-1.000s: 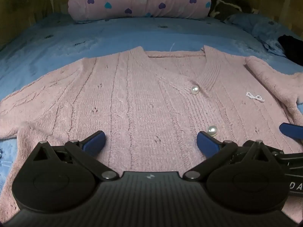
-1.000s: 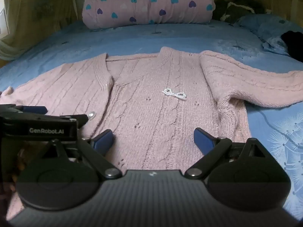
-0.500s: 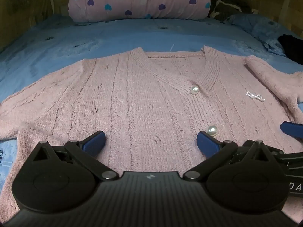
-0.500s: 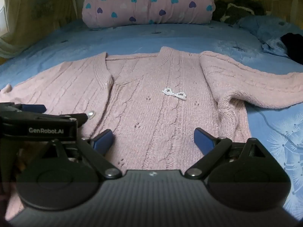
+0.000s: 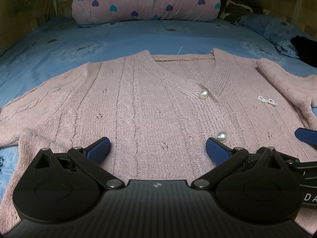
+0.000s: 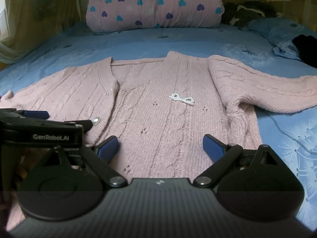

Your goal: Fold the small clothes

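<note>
Barely anything has moved since a second ago: both grippers sit where they were, and the right wrist view has just crept a touch closer, so the cardigan looks slightly bigger there.

So, the pink cardigan lies flat and face up on the blue bed, collar toward the far end, hem toward the grippers. Both sleeves are spread out to the sides; the one on the right runs out over the sheet. It's buttoned up with pearl buttons, one just under the V-neck and another lower down the placket. A little beaded bow sits on the chest.

The left gripper is low over the hem with its jaws wide apart and nothing between them but knit. The right-hand blue finger is just beside that lower button. Can't tell if the tips actually touch the fabric.

The right gripper is the same deal: jaws spread wide, empty, over the lower front of the cardigan, close beside the left one, which pokes into its view at the left edge.

At the head of the bed there's a pink roll of bedding with hearts, plus a blue pillow and something dark off to the right.
</note>
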Demonstrator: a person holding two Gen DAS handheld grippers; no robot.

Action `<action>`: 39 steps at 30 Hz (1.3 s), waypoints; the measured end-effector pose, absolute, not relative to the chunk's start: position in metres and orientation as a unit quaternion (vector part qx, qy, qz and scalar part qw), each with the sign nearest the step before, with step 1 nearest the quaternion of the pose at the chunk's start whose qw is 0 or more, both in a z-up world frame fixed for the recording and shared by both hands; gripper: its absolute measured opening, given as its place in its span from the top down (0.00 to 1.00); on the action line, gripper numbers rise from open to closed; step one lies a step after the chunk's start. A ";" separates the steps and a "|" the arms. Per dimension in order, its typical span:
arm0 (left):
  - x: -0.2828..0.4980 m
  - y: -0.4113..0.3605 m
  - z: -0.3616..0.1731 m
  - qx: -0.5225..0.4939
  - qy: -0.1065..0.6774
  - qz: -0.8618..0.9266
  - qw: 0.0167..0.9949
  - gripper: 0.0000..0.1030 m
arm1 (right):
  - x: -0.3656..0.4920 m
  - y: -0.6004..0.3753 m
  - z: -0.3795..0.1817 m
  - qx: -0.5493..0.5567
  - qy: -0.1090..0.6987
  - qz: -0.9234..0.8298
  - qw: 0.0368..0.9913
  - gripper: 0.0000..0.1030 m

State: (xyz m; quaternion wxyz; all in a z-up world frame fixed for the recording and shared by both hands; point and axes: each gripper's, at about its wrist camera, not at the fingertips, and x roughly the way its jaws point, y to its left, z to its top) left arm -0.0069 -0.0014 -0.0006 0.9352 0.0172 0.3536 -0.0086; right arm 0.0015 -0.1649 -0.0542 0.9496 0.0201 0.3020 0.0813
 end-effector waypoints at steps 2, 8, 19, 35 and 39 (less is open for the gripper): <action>-0.007 -0.001 -0.001 0.019 0.354 -0.008 0.935 0.00 | 0.001 -0.165 -0.054 0.019 0.301 0.081 0.950 0.09; -0.007 -0.002 0.000 0.022 0.355 -0.007 0.935 0.00 | 0.002 -0.162 -0.054 0.012 0.306 0.079 0.949 0.08; -0.008 -0.006 0.000 0.027 0.357 0.000 0.934 0.00 | 0.003 -0.161 -0.054 0.007 0.310 0.079 0.947 0.06; -0.006 -0.006 0.000 0.026 0.357 0.000 0.934 0.00 | 0.003 -0.159 -0.054 0.001 0.311 0.078 0.947 0.06; -0.006 -0.006 0.000 0.027 0.357 0.000 0.934 0.00 | 0.004 -0.159 -0.053 0.001 0.311 0.078 0.947 0.06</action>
